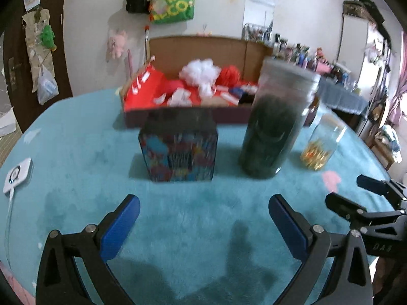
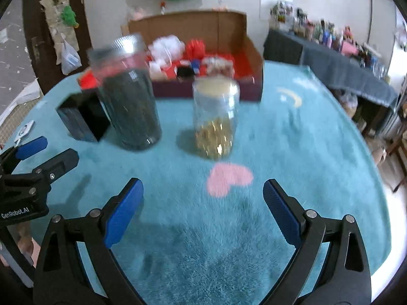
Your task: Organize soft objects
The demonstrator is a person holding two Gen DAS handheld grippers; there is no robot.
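A cardboard box [image 1: 178,48] at the back of the teal rug holds soft things: a white fluffy ball [image 1: 201,71], red yarn [image 1: 229,75] and red fabric; it also shows in the right wrist view [image 2: 254,58]. In front stand a colourful square tin [image 1: 179,152], a tall jar with dark filling [image 1: 273,127] [image 2: 129,101] and a small jar with gold bits [image 1: 321,143] [image 2: 216,122]. My left gripper [image 1: 203,221] is open and empty above the rug, before the tin. My right gripper [image 2: 202,208] is open and empty, before the small jar.
The teal rug [image 1: 76,152] has a pink heart patch [image 2: 229,179]. A white device with a cable [image 1: 16,175] lies at the left edge. Bags hang on the wall behind. A cluttered side table [image 2: 343,58] stands at right.
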